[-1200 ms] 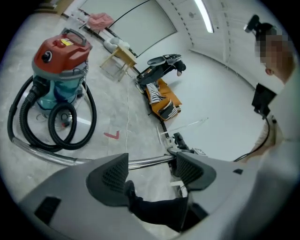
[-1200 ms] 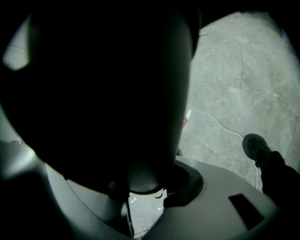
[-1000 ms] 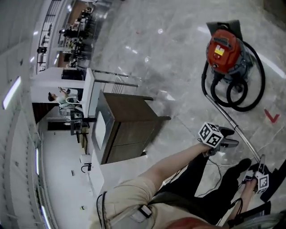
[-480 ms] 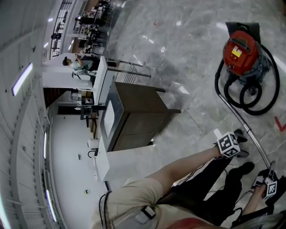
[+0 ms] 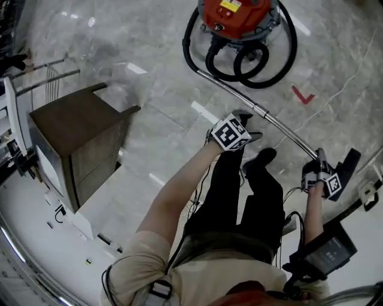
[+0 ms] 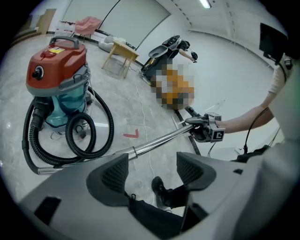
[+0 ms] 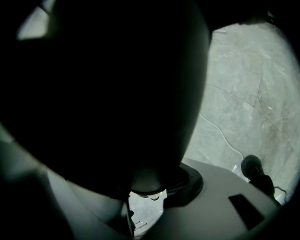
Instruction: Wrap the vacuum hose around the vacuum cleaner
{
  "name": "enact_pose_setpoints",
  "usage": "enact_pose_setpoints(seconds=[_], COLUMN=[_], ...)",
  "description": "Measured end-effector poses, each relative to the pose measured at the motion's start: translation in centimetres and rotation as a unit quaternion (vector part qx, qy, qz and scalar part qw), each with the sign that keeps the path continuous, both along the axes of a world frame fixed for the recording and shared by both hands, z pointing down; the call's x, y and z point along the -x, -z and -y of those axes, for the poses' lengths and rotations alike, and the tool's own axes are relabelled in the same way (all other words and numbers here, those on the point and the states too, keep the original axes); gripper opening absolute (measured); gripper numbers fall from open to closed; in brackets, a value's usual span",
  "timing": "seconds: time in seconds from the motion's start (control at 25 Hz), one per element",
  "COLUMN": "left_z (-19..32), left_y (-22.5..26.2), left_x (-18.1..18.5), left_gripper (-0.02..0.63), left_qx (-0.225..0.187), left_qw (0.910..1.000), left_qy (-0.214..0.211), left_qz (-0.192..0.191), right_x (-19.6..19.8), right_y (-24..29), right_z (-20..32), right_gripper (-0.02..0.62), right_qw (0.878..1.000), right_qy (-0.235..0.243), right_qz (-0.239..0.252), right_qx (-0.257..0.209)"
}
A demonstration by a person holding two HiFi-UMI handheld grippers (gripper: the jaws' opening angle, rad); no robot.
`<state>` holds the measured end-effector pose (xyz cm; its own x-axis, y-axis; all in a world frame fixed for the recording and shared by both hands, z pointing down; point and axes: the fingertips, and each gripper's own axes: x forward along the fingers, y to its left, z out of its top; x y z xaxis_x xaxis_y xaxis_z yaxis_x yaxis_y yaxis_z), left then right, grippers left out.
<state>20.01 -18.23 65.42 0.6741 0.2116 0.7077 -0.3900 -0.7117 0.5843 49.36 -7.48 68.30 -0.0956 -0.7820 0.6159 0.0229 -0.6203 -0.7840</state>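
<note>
The red vacuum cleaner (image 5: 236,12) stands at the top of the head view, its black hose (image 5: 239,60) looped on the floor in front of it. A metal wand (image 5: 263,113) runs from the hose to my right gripper (image 5: 318,167), which is shut on the wand's handle end. In the right gripper view a dark bulk fills nearly everything in front of the right gripper (image 7: 150,187). My left gripper (image 5: 239,122) hovers over the floor beside the wand. In its own view the left gripper (image 6: 154,171) is open and empty, below the wand (image 6: 159,140), the hose (image 6: 89,136) and the vacuum cleaner (image 6: 56,70).
A brown cabinet (image 5: 78,143) stands on the left. A red floor mark (image 5: 304,95) and a thin white cable (image 5: 353,66) lie right of the vacuum. My shoes (image 5: 260,158) are under the wand. A wooden stool (image 6: 121,56) and a scooter (image 6: 164,49) stand behind.
The head view has swung round, so the vacuum now sits at top centre and the cabinet at left. The right gripper keeps its hold on the wand; the left gripper stays beside it.
</note>
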Motion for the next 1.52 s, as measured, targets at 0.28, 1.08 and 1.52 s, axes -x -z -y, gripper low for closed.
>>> enact_pose_setpoints(seconds=[0.28, 1.08, 1.52], left_z=[2.7, 5.1, 7.6], left_y=[-4.8, -25.9, -31.6], left_x=[0.8, -5.7, -4.1], left_gripper=[0.324, 0.322, 0.322], left_qx=[-0.009, -0.014, -0.012], left_qw=[0.9992, 0.9878, 0.9897], left_qy=[-0.030, -0.076, -0.037], left_qz=[0.023, 0.135, 0.137], right_x=[-2.7, -9.9, -11.5], right_y=[-1.7, -26.0, -31.2], right_z=[2.8, 11.0, 19.1], right_gripper=[0.126, 0.132, 0.132], right_qw=[0.999, 0.984, 0.981], right_qy=[0.011, 0.116, 0.169], right_qz=[0.018, 0.086, 0.031], right_qx=[0.026, 0.104, 0.091])
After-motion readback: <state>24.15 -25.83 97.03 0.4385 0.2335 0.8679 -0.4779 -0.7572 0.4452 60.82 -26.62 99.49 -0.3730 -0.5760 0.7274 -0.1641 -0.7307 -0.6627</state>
